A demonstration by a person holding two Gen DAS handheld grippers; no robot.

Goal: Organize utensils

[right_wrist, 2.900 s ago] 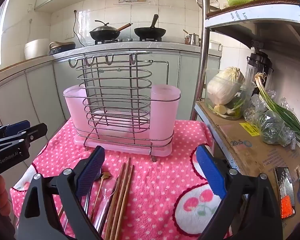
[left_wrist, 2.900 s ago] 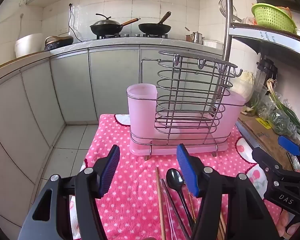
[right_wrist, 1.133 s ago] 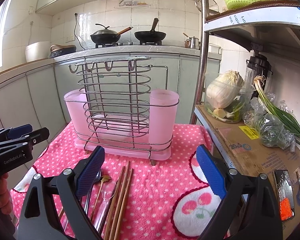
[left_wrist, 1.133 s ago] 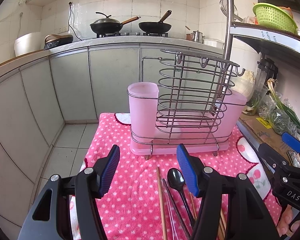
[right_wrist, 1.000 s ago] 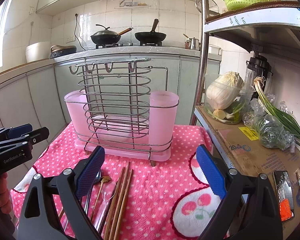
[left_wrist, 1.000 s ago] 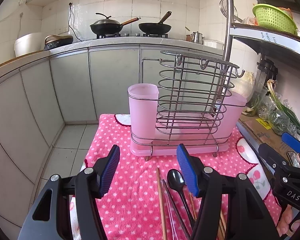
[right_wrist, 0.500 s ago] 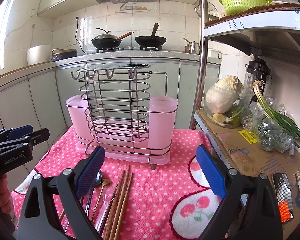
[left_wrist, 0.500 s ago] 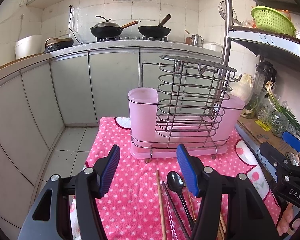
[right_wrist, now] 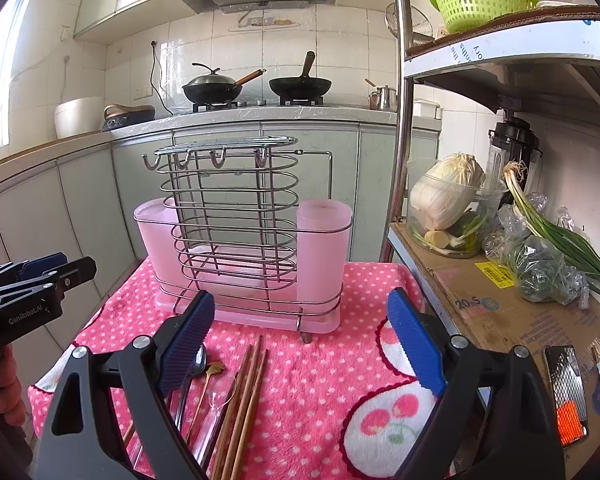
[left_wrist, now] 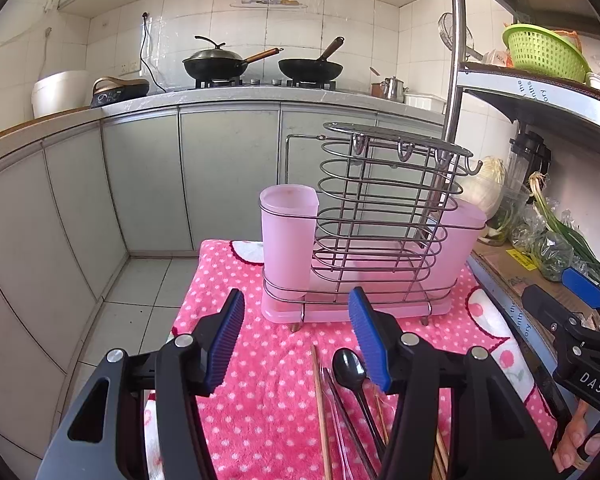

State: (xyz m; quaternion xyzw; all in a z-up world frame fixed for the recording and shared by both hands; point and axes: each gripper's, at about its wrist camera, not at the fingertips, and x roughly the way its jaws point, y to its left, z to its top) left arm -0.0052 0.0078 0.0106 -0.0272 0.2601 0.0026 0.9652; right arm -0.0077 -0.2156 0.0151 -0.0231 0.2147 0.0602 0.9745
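Left wrist view: the left gripper (left_wrist: 296, 340) is closing, jaws still wide with nothing between them. The black spoon (left_wrist: 350, 366) and chopsticks (left_wrist: 321, 408) lie on the pink cloth (left_wrist: 260, 400) just below its right finger, long axes running toward the rack (left_wrist: 380, 232). The left pink cup (left_wrist: 286, 240) shows nothing inside.

Right wrist view: the right gripper (right_wrist: 300, 340) stands wide and empty. The utensils lie under its left finger, so either hand is near. The right pink cup (right_wrist: 322, 252) also appears empty.
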